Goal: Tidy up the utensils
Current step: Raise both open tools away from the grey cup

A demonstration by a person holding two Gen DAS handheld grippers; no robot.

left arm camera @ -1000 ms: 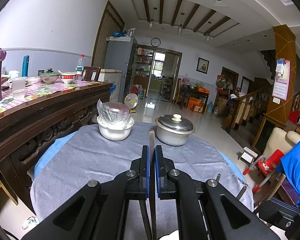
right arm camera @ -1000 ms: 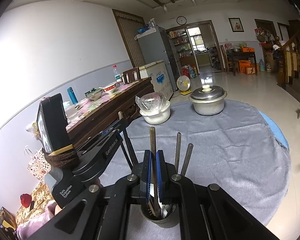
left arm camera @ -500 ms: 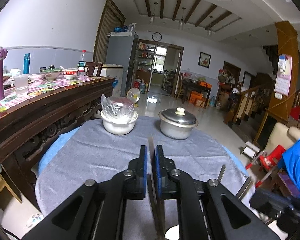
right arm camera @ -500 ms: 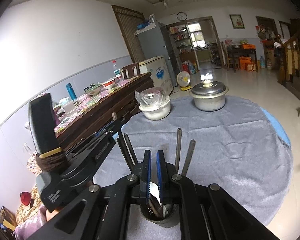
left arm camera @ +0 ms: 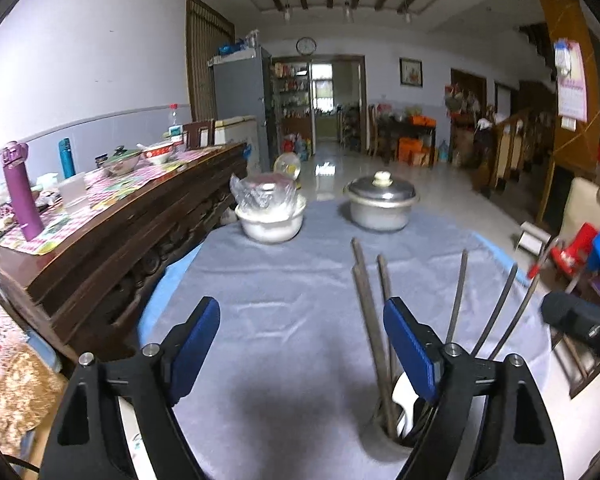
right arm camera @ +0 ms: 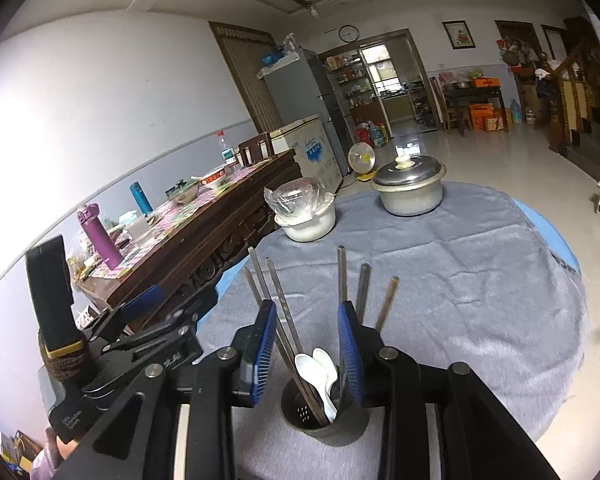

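Observation:
A dark metal utensil holder (right arm camera: 324, 420) stands on the grey tablecloth (right arm camera: 460, 280) near the table's front edge. It holds several dark chopsticks (right arm camera: 278, 304) and white spoons (right arm camera: 320, 372). My right gripper (right arm camera: 306, 344) is open and empty, just above the holder, jaws either side of the utensils. My left gripper (left arm camera: 300, 344) is open and empty, left of the holder (left arm camera: 392, 436), with chopsticks (left arm camera: 370, 320) beside its right finger. The left gripper also shows in the right wrist view (right arm camera: 160, 312).
A white bowl covered with plastic wrap (left arm camera: 270, 216) and a lidded steel pot (left arm camera: 380, 204) stand at the table's far side. A dark wooden sideboard (left arm camera: 112, 224) with bottles and dishes runs along the left. A chair and red item (left arm camera: 568, 252) are at right.
Both grippers were shut on chopsticks; both have opened and the chopsticks now stand in the holder. The left gripper has shifted left of the holder.

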